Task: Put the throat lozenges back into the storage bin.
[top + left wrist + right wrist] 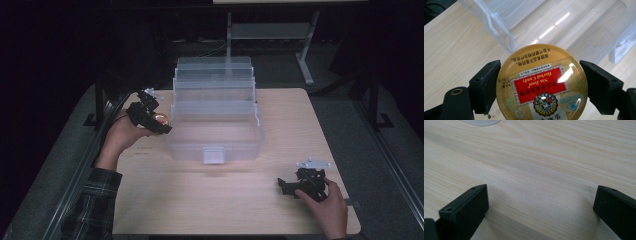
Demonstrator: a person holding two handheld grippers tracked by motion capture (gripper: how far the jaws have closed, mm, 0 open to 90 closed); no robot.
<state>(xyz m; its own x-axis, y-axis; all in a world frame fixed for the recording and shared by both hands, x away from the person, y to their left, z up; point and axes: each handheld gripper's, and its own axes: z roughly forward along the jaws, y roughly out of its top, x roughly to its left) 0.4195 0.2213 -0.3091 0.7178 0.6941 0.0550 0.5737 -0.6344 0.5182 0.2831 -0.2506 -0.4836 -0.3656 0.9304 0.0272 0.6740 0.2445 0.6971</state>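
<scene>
1. The pale wooden surface [235, 205] is what we work on. It carries one thing, the clear plastic tiered organiser box [215, 131], which stands open at about twelve o'clock from the surface's middle, its trays stepped back and its lower bin looking empty.
2. Our left gripper [159, 120] hovers at about nine o'clock of the box, just beside its left wall. Its jaws are clamped on the rim of the round gold herbal-candy tin with the red label [541, 87], label towards the camera.
3. Our right gripper [286, 187] rests low at about five o'clock, well apart from the box, its jaws spread wide with nothing but bare wood between them.
4. We judge the pick-up done and the carry nearly done. What remains is to bring the tin over the wall, lower it into a compartment and release it.
</scene>
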